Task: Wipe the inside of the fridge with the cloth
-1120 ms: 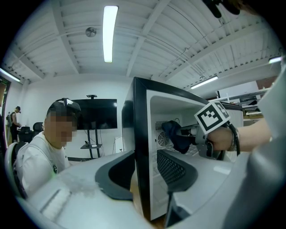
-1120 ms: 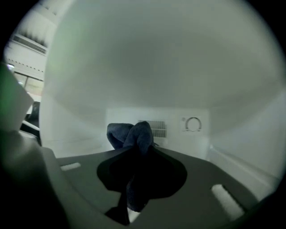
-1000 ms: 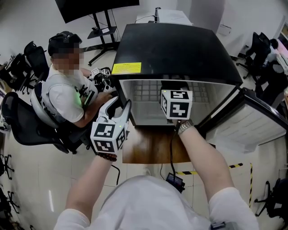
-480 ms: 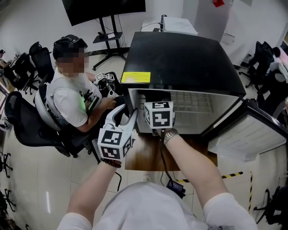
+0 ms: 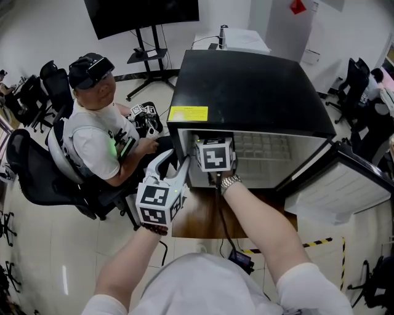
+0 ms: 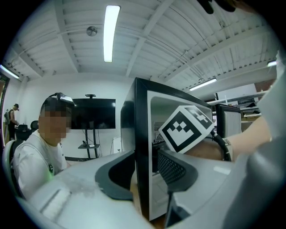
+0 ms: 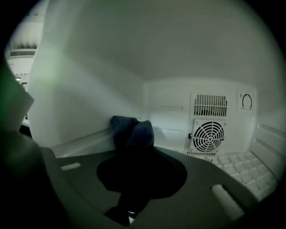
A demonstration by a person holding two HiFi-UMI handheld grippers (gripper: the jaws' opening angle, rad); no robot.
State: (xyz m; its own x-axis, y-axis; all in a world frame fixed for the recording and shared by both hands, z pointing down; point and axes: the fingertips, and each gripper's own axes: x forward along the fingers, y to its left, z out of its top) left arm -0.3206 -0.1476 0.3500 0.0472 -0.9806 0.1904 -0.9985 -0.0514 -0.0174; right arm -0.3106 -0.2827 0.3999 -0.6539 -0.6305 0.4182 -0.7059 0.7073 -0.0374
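A small black fridge (image 5: 246, 80) stands with its door (image 5: 335, 178) swung open to the right. My right gripper (image 7: 136, 154) reaches inside near the left inner wall; in the head view only its marker cube (image 5: 214, 154) shows at the opening. It is shut on a dark blue cloth (image 7: 132, 129), whose bunched end sticks out past the jaws by the left wall's ledge. My left gripper (image 5: 175, 161) sits at the fridge's front left corner. The jaws straddle the black edge of the left wall (image 6: 142, 134) and close on it.
A seated person (image 5: 95, 132) and office chairs are close at the left. A TV on a stand (image 5: 141, 12) is behind. The fridge rests on a wooden board (image 5: 203, 218). Inside are a round fan grille (image 7: 210, 136) on the back wall and a white gridded floor (image 7: 246, 165).
My right gripper has moved left and lower, deeper into the fridge toward its left wall. The left gripper has stayed on the fridge's corner.
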